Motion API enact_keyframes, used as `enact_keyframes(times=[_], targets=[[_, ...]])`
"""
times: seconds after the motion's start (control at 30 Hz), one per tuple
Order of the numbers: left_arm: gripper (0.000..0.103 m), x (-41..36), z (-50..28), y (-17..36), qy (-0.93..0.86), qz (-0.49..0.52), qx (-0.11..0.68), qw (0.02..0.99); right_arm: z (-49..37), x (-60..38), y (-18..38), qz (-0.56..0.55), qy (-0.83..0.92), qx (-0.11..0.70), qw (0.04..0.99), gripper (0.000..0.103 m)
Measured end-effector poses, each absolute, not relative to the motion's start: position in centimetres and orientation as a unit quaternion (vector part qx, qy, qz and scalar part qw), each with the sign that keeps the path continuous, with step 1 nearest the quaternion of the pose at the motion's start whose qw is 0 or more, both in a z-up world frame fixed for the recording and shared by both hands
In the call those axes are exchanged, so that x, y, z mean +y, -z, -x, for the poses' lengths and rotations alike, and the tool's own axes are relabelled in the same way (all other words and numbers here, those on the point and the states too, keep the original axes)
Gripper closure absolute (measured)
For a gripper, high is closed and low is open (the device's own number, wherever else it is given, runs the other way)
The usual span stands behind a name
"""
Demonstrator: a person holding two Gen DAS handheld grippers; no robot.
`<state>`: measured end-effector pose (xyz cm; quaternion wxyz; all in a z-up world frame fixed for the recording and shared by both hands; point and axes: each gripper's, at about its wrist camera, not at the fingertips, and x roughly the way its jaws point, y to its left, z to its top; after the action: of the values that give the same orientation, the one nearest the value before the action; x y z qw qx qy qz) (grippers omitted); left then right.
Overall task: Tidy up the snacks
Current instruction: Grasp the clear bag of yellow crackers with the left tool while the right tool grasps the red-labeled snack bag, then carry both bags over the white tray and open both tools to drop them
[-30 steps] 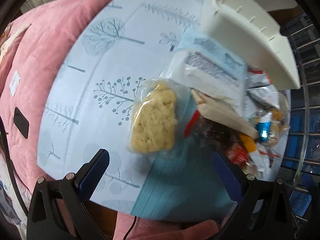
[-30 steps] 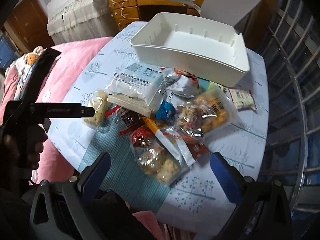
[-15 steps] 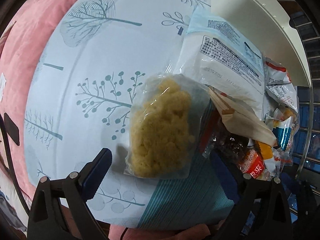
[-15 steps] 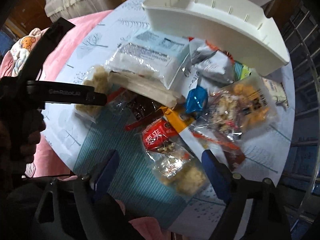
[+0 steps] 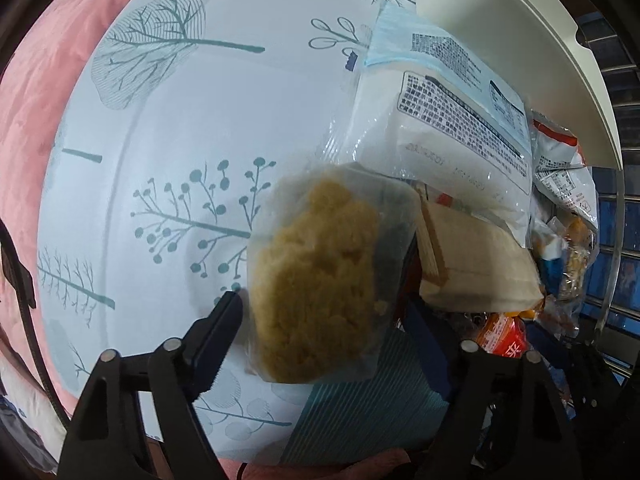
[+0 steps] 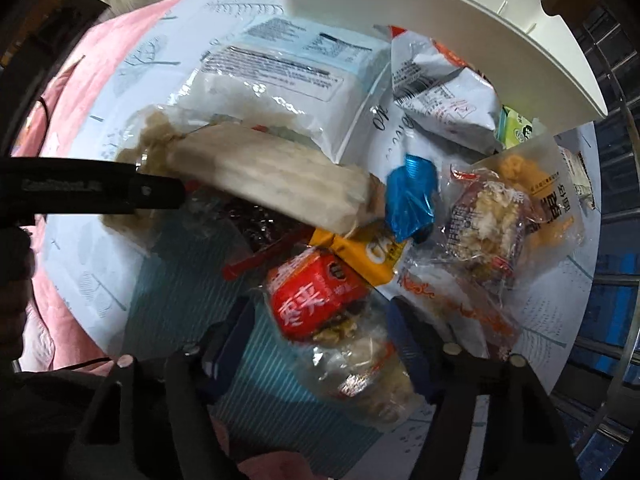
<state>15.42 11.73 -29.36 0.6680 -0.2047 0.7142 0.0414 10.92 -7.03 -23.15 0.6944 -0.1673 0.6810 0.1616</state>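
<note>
The left gripper [image 5: 320, 320] had just been closing around a clear bag of crumbly yellow cake [image 5: 320, 284] on the near table [image 5: 160, 128], its pads not yet pressing. The right gripper [image 6: 320, 328], also closing, straddled a clear snack packet [image 6: 340, 332] without gripping it. The packet's red label bore white Chinese characters.

We see a round tabletop [image 5: 168, 128] under a tree-print cloth [image 5: 224, 92], bearing a white tray [image 6: 440, 12] and heaped snack packets [image 6: 360, 200].
</note>
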Motion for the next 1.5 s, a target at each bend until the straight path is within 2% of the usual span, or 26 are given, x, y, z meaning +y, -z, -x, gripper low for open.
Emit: enact_keyframes(times=[0.07, 0.13, 0.17, 0.47, 0.73, 1.07, 1.5], targets=[[0.033, 12.2, -15.8, 29.3, -0.042, 0.202, 0.715, 0.669, -10.9, -7.0, 23.5, 0.164, -0.159, 0.686, 0.691, 0.039], [0.045, 12.5, -16.4, 29.3, -0.043, 0.198, 0.713, 0.671, -10.9, -6.8, 23.6, 0.164, -0.156, 0.686, 0.691, 0.039], [0.046, 12.7, -16.4, 29.2, -0.042, 0.199, 0.713, 0.671, -10.8, -6.7, 23.6, 0.164, -0.155, 0.687, 0.691, 0.039], [0.047, 14.9, -18.0, 29.8, -0.023, 0.19, 0.721, 0.666, -11.5, -6.1, 23.9, 0.148, -0.142, 0.703, 0.681, 0.046], [0.047, 16.7, -18.9, 28.4, -0.013, 0.178, 0.721, 0.67, -12.7, -6.3, 23.7, 0.105, -0.115, 0.724, 0.672, 0.053], [0.047, 17.0, -19.6, 24.1, -0.002, 0.169, 0.713, 0.681, -14.2, -8.2, 21.5, 0.043, -0.103, 0.741, 0.663, 0.053], [0.047, 15.0, -20.4, 16.3, 0.014, 0.164, 0.693, 0.702, -18.2, -12.0, 14.2, -0.031, -0.149, 0.732, 0.664, 0.053]])
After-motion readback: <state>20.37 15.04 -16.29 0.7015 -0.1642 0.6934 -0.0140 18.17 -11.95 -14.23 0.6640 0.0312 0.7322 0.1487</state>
